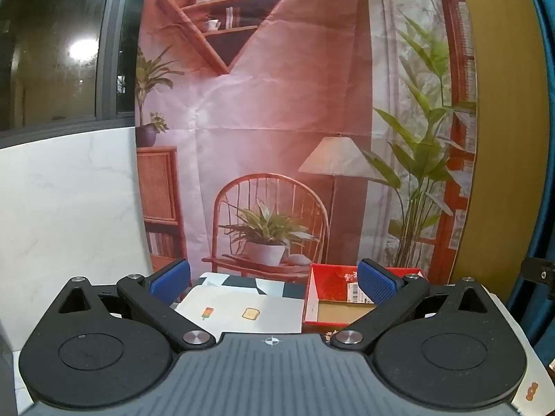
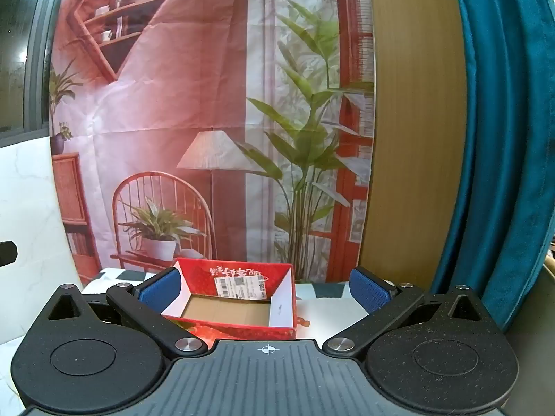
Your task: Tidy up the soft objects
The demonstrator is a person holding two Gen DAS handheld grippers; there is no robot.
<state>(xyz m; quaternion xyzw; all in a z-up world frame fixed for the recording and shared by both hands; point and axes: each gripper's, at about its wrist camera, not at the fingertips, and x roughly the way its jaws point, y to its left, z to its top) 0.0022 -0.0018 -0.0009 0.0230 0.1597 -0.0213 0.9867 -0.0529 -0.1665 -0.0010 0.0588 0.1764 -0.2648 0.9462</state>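
A red cardboard box (image 2: 239,326) with a brown floor and white inner walls stands open on the table, empty as far as I can see; a barcode label sticks to its far wall. In the left wrist view the same red box (image 1: 334,282) sits at the right. A white cloth (image 1: 249,312) printed with small food pictures lies flat to the left of the box. My left gripper (image 1: 274,282) hovers open above the cloth with nothing between its blue pads. My right gripper (image 2: 265,289) stands open in front of the box, holding nothing.
A printed backdrop (image 1: 277,121) of a room hangs right behind the table. White marble wall (image 1: 69,208) is at the left, a wood panel (image 2: 416,138) and a teal curtain (image 2: 503,138) at the right. A black-and-white patterned table covering (image 1: 242,282) shows beyond the cloth.
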